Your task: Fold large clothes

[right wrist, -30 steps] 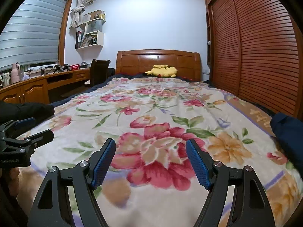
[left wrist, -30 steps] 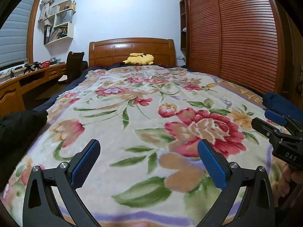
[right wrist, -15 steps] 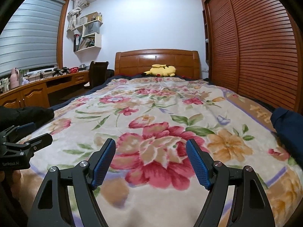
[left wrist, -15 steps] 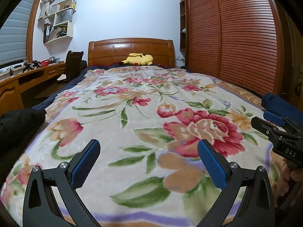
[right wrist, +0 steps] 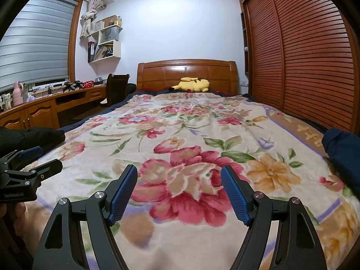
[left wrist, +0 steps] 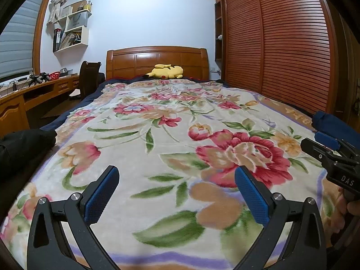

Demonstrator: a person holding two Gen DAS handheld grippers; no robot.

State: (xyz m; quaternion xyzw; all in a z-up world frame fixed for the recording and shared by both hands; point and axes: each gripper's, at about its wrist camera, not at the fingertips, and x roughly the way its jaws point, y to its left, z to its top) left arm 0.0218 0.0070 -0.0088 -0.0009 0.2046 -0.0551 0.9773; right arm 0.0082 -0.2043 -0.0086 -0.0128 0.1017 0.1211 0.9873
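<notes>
Both hand-held grippers hovered empty above the bed, with garments at either edge.

A black garment [left wrist: 24, 144] lay bunched at the left edge; the left hand-held gripper [left wrist: 177, 180] and right hand-held gripper [right wrist: 179, 180] gaped wide over the floral blanket [right wrist: 202, 135]; a navy garment [right wrist: 344, 148] lay heaped on the right. Whether either was folded could not be told.

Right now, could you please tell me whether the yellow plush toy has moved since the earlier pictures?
No: the yellow plush toy lies where it did, against the middle of the wooden headboard.
</notes>
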